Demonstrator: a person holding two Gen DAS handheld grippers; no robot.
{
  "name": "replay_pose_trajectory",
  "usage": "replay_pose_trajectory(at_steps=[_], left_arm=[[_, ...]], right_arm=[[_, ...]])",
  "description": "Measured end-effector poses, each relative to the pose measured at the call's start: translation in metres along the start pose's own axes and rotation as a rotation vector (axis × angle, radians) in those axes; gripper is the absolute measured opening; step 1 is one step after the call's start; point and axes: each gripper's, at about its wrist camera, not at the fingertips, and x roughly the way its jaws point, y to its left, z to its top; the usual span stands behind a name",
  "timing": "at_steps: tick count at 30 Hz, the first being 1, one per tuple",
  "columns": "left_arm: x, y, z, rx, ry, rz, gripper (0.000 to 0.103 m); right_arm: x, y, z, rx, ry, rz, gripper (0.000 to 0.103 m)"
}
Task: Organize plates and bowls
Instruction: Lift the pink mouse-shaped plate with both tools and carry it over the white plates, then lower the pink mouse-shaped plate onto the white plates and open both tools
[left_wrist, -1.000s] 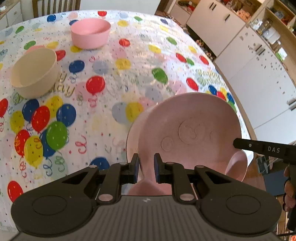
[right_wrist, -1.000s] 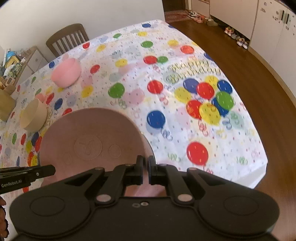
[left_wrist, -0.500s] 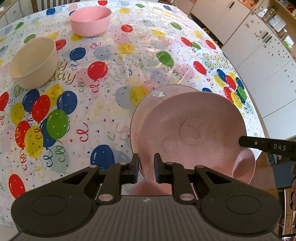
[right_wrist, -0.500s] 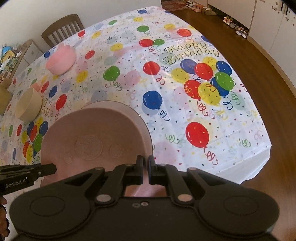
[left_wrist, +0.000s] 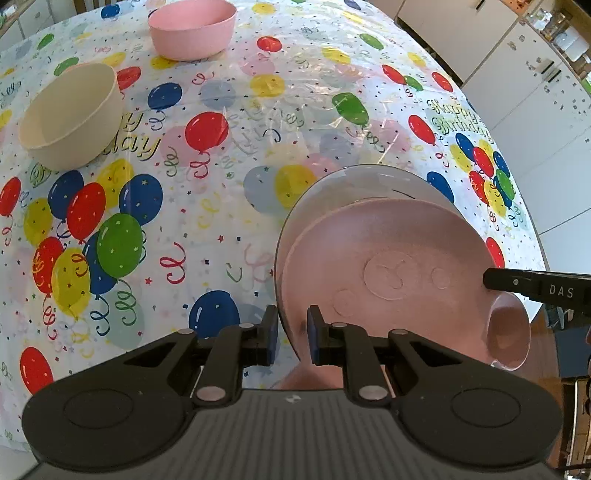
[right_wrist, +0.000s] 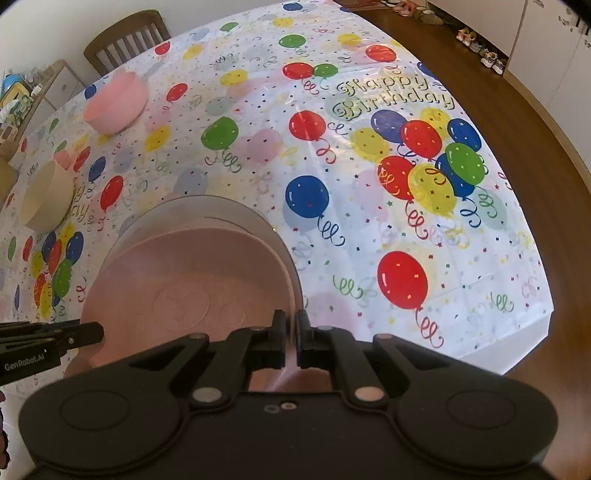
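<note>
In the left wrist view, the left gripper (left_wrist: 290, 341) has its jaws drawn close on the near edge of a pink bear-faced plate with round ears (left_wrist: 384, 280), which sits on or just above a clear glass plate (left_wrist: 369, 181) resting on the balloon-printed plastic tablecloth (left_wrist: 229, 155); whether the two plates touch cannot be told. The tip of the right gripper (left_wrist: 535, 288) reaches the pink plate's right edge by one ear. Well apart, toward the far side, stand a cream round bowl (left_wrist: 70, 114) and a pink round bowl (left_wrist: 192, 27). In the right wrist view, the right gripper (right_wrist: 290, 339) is nearly closed on the same pink plate (right_wrist: 192, 280) at its near right rim, the glass plate's rim (right_wrist: 207, 205) showing beyond it, and the left gripper (right_wrist: 48, 341) meets the plate from the left. The step in hand looks like stacking the pink plate onto the glass one. The next move probably calls for setting it centred and flat, loosening both grips, then turning to the cream bowl (right_wrist: 46, 199) and pink bowl (right_wrist: 114, 101).
</note>
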Motion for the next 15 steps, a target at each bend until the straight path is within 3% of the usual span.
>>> replay_pose_trajectory(at_steps=[2,6,15], left_arm=[[0.001,0.0,0.001,-0.003,0.004,0.001,0.016],[0.001,0.001,0.0,-0.002,-0.003,-0.003,0.016],[-0.013,0.002,-0.003,0.004,-0.045,-0.004,0.016]], right_arm=[[0.001,-0.001,0.001,-0.006,0.003,0.001,0.006],[0.0,-0.001,0.002,-0.015,-0.002,-0.006,0.017],[-0.021,0.008,0.004,-0.054,-0.07,0.012,0.022]])
